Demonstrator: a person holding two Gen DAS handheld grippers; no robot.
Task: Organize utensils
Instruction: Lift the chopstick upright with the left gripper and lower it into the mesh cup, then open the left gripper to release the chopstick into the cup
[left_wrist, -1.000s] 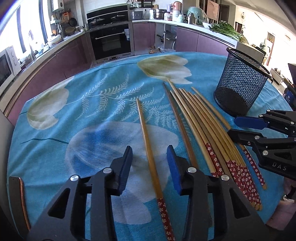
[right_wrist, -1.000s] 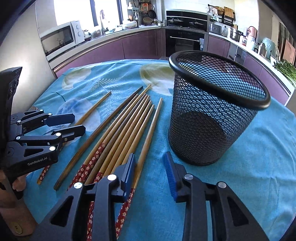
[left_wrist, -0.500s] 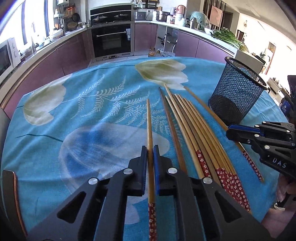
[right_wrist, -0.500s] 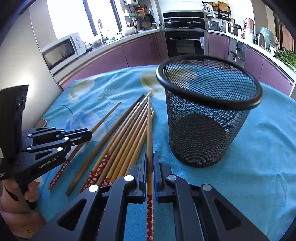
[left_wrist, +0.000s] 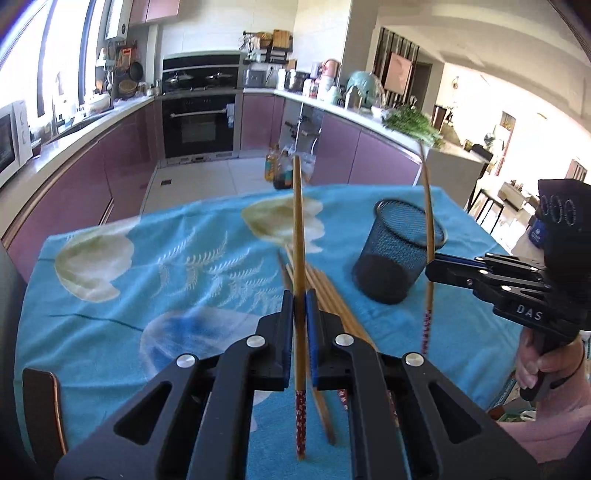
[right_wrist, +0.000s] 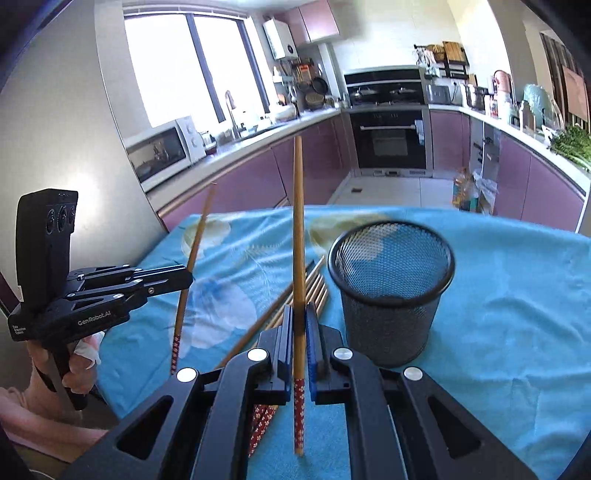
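Bench (left_wrist: 122, 295), blue floral cloth. Mesh cup (right_wrist: 391, 291), upright, beside loose chopsticks (right_wrist: 314, 288) lying flat. Your left claw (left_wrist: 300, 306) is clamped on one raised chopstick (left_wrist: 298, 229); your right claw (right_wrist: 300, 325) likewise pinches another chopstick (right_wrist: 298, 229).

Obstacles: black wire-mesh cup (right_wrist: 390, 291), upright on blue floral tablecloth (right_wrist: 517, 295); loose wooden chopsticks (right_wrist: 314, 286) just beside. Cup mouth unobstructed above.
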